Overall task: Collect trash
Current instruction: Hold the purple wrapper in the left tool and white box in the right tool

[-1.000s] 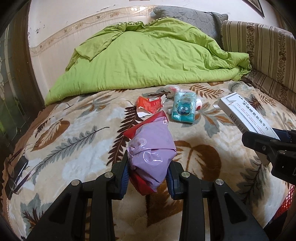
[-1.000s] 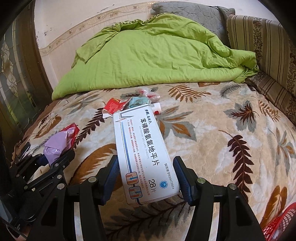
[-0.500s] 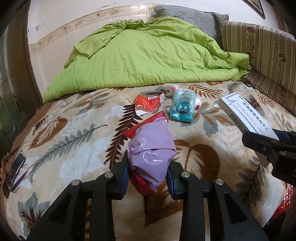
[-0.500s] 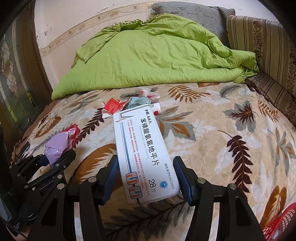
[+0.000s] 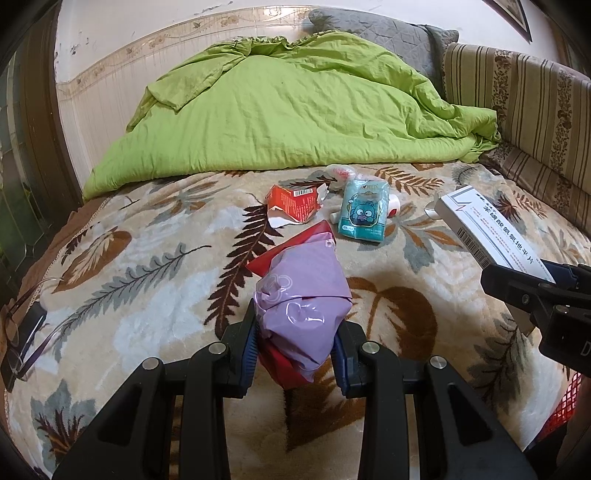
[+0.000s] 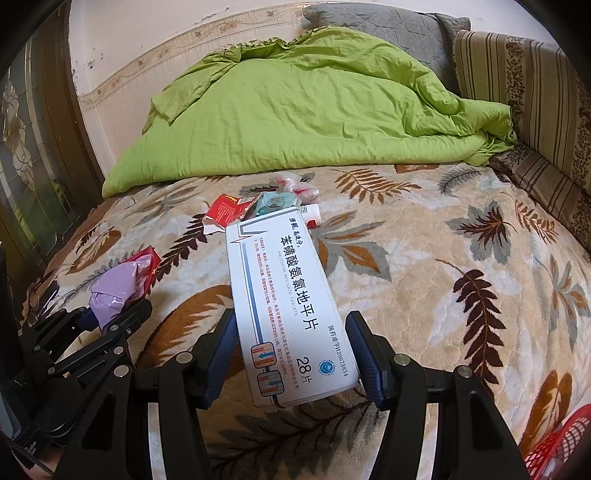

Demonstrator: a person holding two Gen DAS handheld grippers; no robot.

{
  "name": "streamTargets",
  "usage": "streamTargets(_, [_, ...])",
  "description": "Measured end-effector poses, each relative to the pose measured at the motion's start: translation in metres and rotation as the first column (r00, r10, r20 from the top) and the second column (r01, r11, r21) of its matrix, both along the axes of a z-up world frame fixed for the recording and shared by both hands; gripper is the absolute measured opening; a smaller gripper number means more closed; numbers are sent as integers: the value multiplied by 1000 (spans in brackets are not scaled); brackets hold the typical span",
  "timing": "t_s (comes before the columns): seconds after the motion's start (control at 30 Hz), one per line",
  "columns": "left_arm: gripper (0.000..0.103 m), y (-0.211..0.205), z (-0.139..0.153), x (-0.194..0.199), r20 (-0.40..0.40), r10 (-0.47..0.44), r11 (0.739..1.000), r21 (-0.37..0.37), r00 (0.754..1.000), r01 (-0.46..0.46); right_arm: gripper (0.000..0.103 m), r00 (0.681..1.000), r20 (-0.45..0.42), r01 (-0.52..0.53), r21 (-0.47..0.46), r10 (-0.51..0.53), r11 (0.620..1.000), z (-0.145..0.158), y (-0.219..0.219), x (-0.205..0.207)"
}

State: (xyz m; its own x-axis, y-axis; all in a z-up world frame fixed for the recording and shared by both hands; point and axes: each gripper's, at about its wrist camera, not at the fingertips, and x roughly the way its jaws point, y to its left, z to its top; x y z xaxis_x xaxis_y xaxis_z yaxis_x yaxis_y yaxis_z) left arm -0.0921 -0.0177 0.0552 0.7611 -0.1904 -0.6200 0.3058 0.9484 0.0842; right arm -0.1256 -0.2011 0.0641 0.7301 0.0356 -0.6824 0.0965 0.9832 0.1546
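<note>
A crumpled purple bag [image 5: 303,306] with a red wrapper [image 5: 284,365] tucked against it sits pinched between the jaws of the left gripper [image 5: 295,350], held just above a bed [image 5: 147,295] covered in a leaf-patterned blanket. The right gripper [image 6: 293,354] has its jaws closed on a white medicine box [image 6: 288,306] printed with Chinese text and "28", the box tilting away from the camera over the same blanket. Farther up the bed, more litter lies in a loose cluster: a torn orange-red carton [image 5: 293,206], a teal cartoon packet [image 5: 364,210] just beside it, a small white bottle [image 6: 312,215] with a red end partly hidden behind the packet, and a crumpled clear wrapper [image 5: 341,173] near the edge of a rumpled green quilt [image 5: 295,107]. A gray pillow [image 5: 373,31] rests behind the quilt, against a striped headboard [image 5: 517,96]. The corner of a red mesh basket [image 6: 554,450] shows at the lower right, and eyeglasses [image 5: 18,328] lie at the bed's left edge.
</note>
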Motion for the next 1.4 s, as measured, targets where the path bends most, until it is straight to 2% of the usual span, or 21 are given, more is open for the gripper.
streamTargets(1.4, [32, 1, 0, 1, -14, -10, 1000, -27, 1000, 10, 64, 1000, 5, 2, -19, -2, 1000, 2, -1, -1])
